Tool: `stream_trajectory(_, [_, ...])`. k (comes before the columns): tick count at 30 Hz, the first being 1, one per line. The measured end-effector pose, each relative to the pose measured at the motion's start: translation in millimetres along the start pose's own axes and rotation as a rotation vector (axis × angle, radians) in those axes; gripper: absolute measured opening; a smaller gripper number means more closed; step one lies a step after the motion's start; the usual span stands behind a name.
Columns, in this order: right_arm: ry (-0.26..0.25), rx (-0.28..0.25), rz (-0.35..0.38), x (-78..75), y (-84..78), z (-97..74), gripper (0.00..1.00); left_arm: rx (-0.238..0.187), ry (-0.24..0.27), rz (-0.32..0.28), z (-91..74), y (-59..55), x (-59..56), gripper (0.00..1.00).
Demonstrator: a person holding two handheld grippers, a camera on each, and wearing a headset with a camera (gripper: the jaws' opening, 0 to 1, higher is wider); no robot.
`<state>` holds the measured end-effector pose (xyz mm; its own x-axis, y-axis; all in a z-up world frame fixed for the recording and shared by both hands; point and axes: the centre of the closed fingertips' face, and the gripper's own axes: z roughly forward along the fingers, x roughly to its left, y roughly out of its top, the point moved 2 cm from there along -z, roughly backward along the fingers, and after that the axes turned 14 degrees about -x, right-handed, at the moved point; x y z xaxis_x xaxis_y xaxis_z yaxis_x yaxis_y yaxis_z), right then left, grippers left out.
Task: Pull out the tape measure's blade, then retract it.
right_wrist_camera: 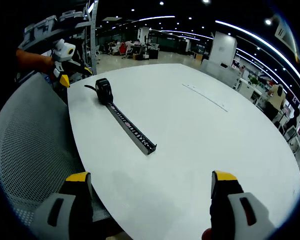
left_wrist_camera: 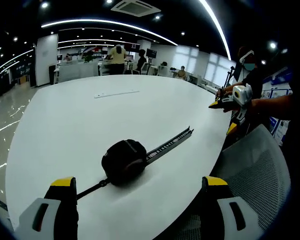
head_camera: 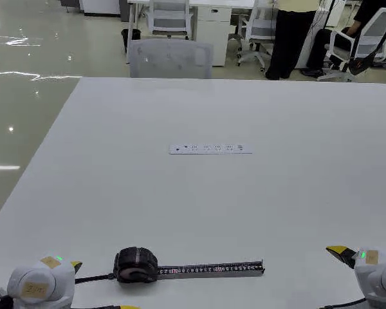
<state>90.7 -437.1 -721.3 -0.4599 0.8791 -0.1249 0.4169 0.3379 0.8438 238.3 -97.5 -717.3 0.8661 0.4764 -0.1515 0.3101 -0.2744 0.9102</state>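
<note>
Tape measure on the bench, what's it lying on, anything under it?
The tape measure lies directly on the white table, its blade pulled out flat along the surface. Nothing shows beneath the blade; the patch its black body covers cannot be seen.

The white counter [head_camera: 296,193] lies open between the tape measure [head_camera: 136,264] (its blade [head_camera: 212,268] stretched along the near edge) and the flat power strip [head_camera: 210,149] farther in, with bare surface either side.

Nothing legible here tbh. The tape measure's blade [head_camera: 212,268] has scale marks and the white strip [head_camera: 210,149] on the tabletop [head_camera: 257,206] has symbols, all too tiny to read.
</note>
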Motion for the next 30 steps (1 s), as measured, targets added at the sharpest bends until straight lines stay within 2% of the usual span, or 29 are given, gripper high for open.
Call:
stream_trajectory(3, [0.036, 0.020, -0.031, -3.3, 4.0, 7.4, 1.00, -0.010, 0.018, 0.044, 6.0, 1.0, -2.5, 1.00])
stream_trajectory(4, [0.044, 0.024, -0.034, -4.6, 5.0, 9.4, 1.00, 0.015, 0.037, 0.053, 6.6, -2.2, 0.0, 1.00])
stream_trajectory(5, [0.060, 0.027, -0.040, -5.5, 7.1, 12.4, 1.00, 0.062, 0.065, 0.044, 6.3, -8.8, 2.9, 1.00])
stream_trajectory(7, [0.087, 0.025, -0.064, -6.8, 10.5, 17.3, 1.00, 0.055, 0.088, 0.031, 8.5, -9.0, 5.2, 1.00])
stream_trajectory(8, [0.099, 0.036, -0.076, -8.0, 10.1, 20.5, 1.00, 0.053, 0.116, -0.010, 8.4, -9.5, 6.0, 1.00])
stream_trajectory(9, [0.114, 0.044, -0.075, -7.7, 9.3, 22.6, 1.00, 0.043, 0.104, -0.023, 9.1, -7.7, 3.6, 1.00])
stream_trajectory(10, [0.132, 0.061, -0.065, -7.8, 6.3, 26.2, 1.00, 0.009, 0.086, -0.013, 10.3, -2.5, 1.2, 1.00])
stream_trajectory(11, [0.138, 0.071, -0.064, -8.9, 4.9, 28.5, 1.00, 0.000, 0.089, -0.005, 10.6, -0.8, 2.2, 1.00])
stream_trajectory(12, [0.145, 0.069, -0.068, -9.5, 5.0, 31.2, 1.00, 0.005, 0.104, -0.008, 10.8, -0.8, 4.7, 1.00])
stream_trajectory(14, [0.166, 0.084, -0.077, -10.8, 3.7, 35.7, 1.00, -0.014, 0.135, -0.017, 13.9, 5.3, 8.9, 1.00])
stream_trajectory(17, [0.181, 0.098, -0.097, -15.5, 2.0, 43.4, 1.00, -0.046, 0.170, -0.050, 20.4, 15.4, 8.9, 1.00])
stream_trajectory(19, [0.194, 0.108, -0.113, -17.3, 2.7, 47.9, 1.00, -0.048, 0.185, -0.044, 27.2, 17.8, 6.3, 1.00])
stream_trajectory(25, [0.255, 0.182, -0.155, -21.8, -2.5, 60.8, 1.00, -0.054, 0.258, -0.054, 52.5, 15.0, 2.8, 1.00])
stream_trajectory(29, [0.284, 0.199, -0.192, -24.3, -0.4, 67.9, 1.00, -0.047, 0.287, -0.020, 61.2, 10.8, 4.4, 1.00])
stream_trajectory(30, [0.291, 0.207, -0.203, -25.7, 0.6, 69.9, 1.00, -0.062, 0.297, -0.005, 62.0, 11.3, 5.8, 1.00])
